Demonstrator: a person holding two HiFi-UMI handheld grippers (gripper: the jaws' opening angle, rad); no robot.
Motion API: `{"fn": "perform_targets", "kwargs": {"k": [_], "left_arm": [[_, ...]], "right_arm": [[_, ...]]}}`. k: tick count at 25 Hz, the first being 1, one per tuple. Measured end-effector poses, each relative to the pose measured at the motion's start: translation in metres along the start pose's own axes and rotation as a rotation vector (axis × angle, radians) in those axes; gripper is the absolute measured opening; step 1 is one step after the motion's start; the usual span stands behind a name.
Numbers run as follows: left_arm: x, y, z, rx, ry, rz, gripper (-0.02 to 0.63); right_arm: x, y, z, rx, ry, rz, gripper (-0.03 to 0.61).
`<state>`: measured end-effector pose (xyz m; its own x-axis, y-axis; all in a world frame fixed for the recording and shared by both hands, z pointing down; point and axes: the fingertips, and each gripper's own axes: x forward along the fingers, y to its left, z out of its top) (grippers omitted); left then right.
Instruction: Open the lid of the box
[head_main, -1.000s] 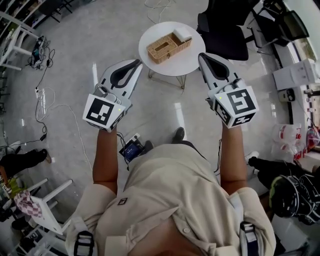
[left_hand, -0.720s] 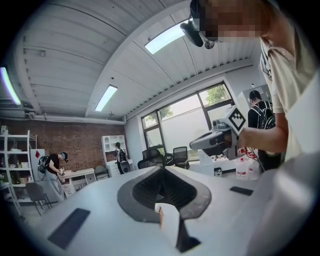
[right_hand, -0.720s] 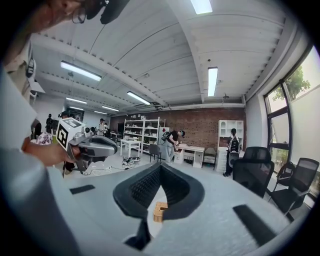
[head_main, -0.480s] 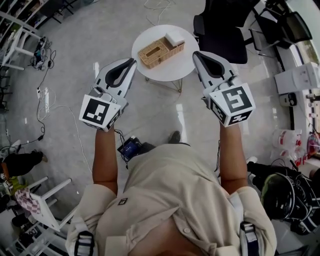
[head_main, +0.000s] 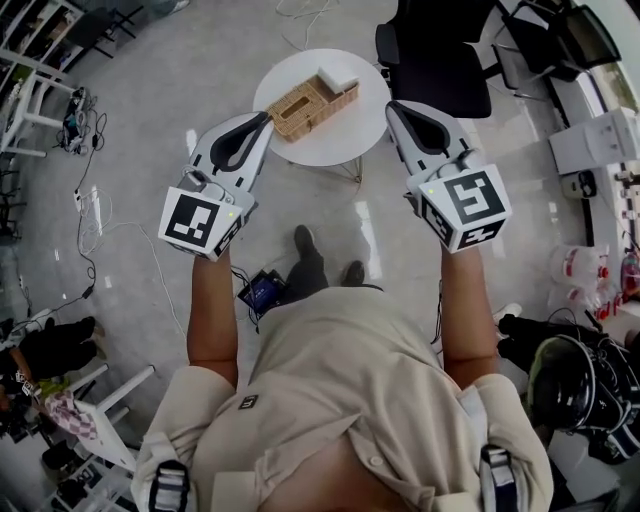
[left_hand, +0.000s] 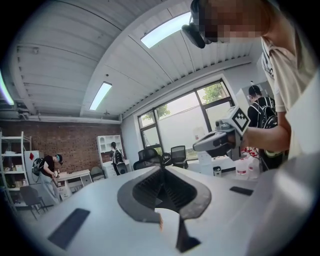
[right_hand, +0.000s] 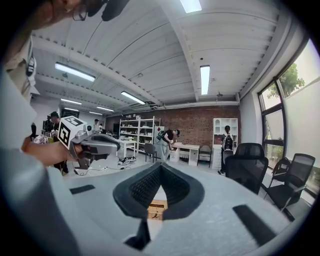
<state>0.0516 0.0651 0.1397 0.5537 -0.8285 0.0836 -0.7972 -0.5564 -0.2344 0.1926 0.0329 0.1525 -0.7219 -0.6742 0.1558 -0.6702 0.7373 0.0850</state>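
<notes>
A woven wicker box (head_main: 308, 104) with a white lid section (head_main: 337, 78) at one end sits on a small round white table (head_main: 330, 142) ahead of me. My left gripper (head_main: 268, 118) is held in the air short of the table's left side, jaws shut on nothing. To the right of the table my right gripper (head_main: 392, 106) is also raised, shut and empty. Through the right gripper view's jaw gap a bit of the box (right_hand: 156, 208) shows below the gripper (right_hand: 160, 165). The left gripper (left_hand: 161, 167) points across the room.
A black office chair (head_main: 440, 60) stands just behind the table. Cables (head_main: 90, 200) trail over the floor at left. A white chair (head_main: 100, 420) is at lower left, a white cabinet (head_main: 600, 140) at right. Other people stand at both edges.
The table and box have slid up and left in the head view as the person steps forward; a foot now shows. Both grippers keep their pose and stay shut.
</notes>
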Motion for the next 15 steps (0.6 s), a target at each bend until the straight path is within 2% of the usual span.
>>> {"fn": "perform_targets", "kwargs": {"k": [8,15], "left_arm": [[0.038,0.028,0.001,-0.007,-0.047,-0.102,0.025],[0.057,0.066,-0.008,-0.011,-0.062,-0.160,0.025]], "right_arm": [[0.015,-0.024,0.007,-0.002,0.025,-0.112,-0.009],[0.052,-0.031,0.011,0.003,0.038,-0.167,-0.008]]}}
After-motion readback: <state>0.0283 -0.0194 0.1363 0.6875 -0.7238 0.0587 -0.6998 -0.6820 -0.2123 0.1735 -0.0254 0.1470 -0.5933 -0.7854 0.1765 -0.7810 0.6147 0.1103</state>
